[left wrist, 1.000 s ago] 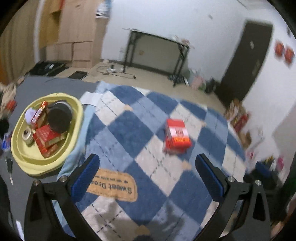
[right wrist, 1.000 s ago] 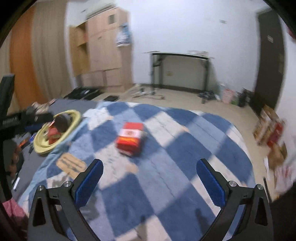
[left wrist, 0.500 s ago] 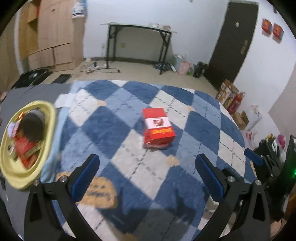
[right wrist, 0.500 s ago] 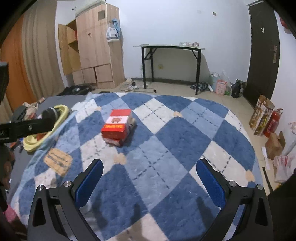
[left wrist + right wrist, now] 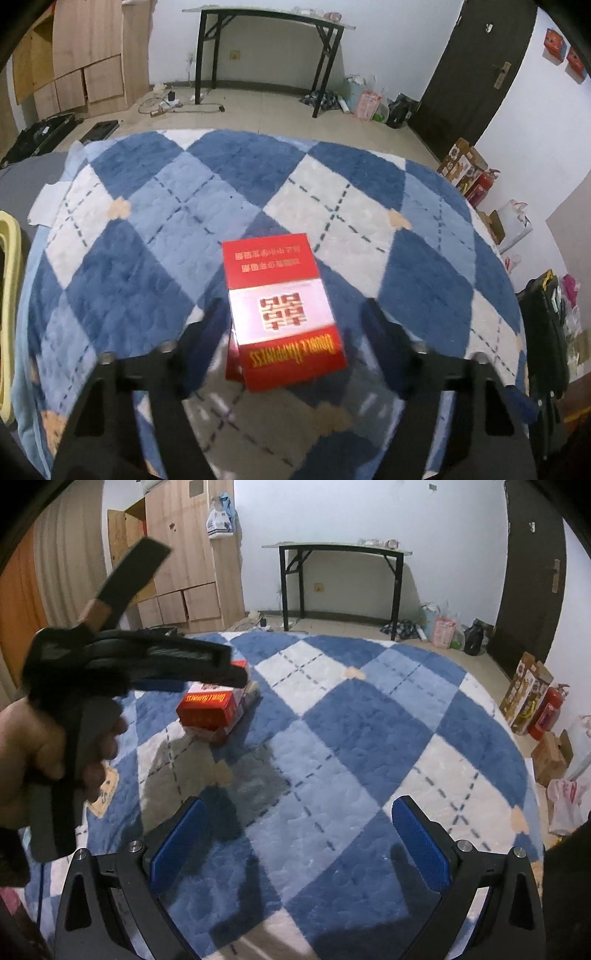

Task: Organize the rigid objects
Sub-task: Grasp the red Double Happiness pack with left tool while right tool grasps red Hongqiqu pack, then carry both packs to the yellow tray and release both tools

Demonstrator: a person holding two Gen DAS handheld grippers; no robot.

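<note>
You are at the reach-and-grasp step: your left gripper (image 5: 291, 328) is lined up on the red box (image 5: 282, 310) that lies on the blue checked rug (image 5: 147, 229). The jaws are spread wide, one on each side of the box, and both clear of it. The fingers are blurred in the left wrist view, so how close they stand to its sides is hard to judge. The box lies flat, its short end toward you, and it looks like two red cartons stacked, the lower one peeking out at the left.

Next you would push forward a little so the fingers bracket the long sides, then squeeze. Go low enough to catch both cartons, or the top one may slide off the lower.

Your right gripper (image 5: 299, 840) hangs released over bare rug, holding nothing, with the box well ahead and to its left. The edge of a yellow basin (image 5: 9, 295) shows at far left; that is probably where the box belongs.
</note>
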